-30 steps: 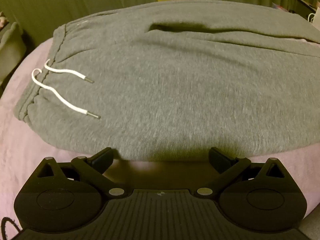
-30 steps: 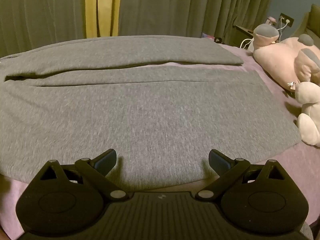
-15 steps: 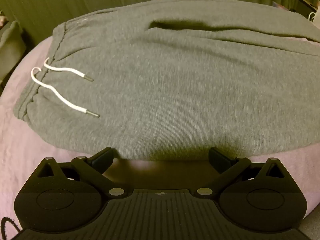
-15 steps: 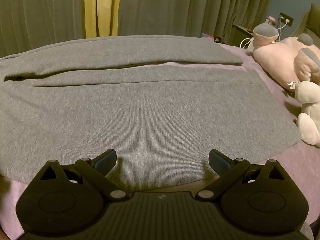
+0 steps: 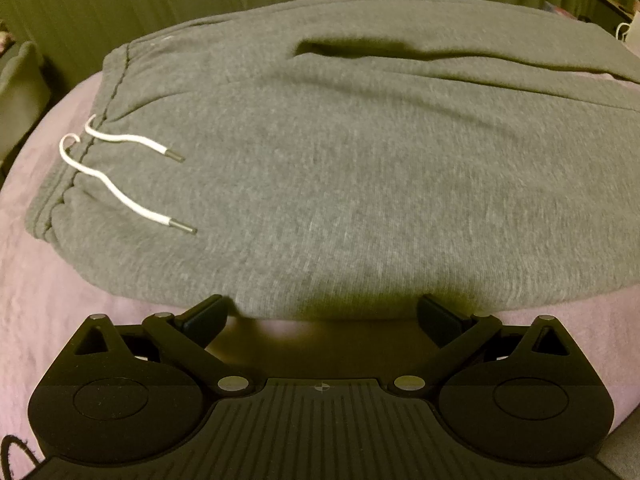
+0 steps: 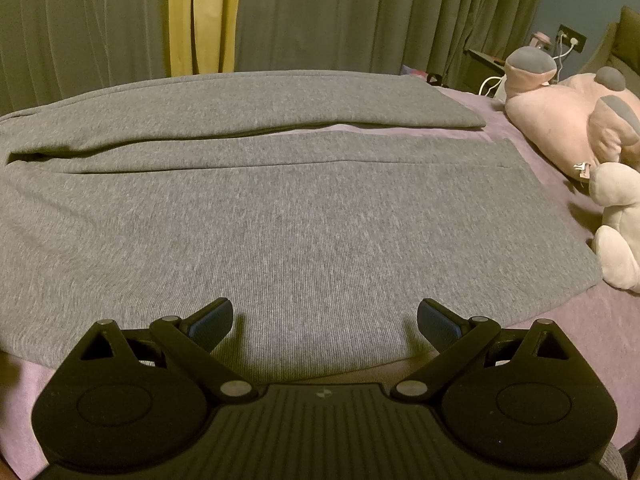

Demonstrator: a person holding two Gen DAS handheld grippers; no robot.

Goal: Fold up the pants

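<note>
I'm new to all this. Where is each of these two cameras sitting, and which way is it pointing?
Left wrist view: on the left gripper, looking forward over the waistband end of the grey pants with its white drawstring; its open fingers show.
Right wrist view: on the right gripper, looking over the pants' legs toward a pink plush toy; its open fingers show.
Shared: the pants, the pink bedsheet, the curtains.
</note>
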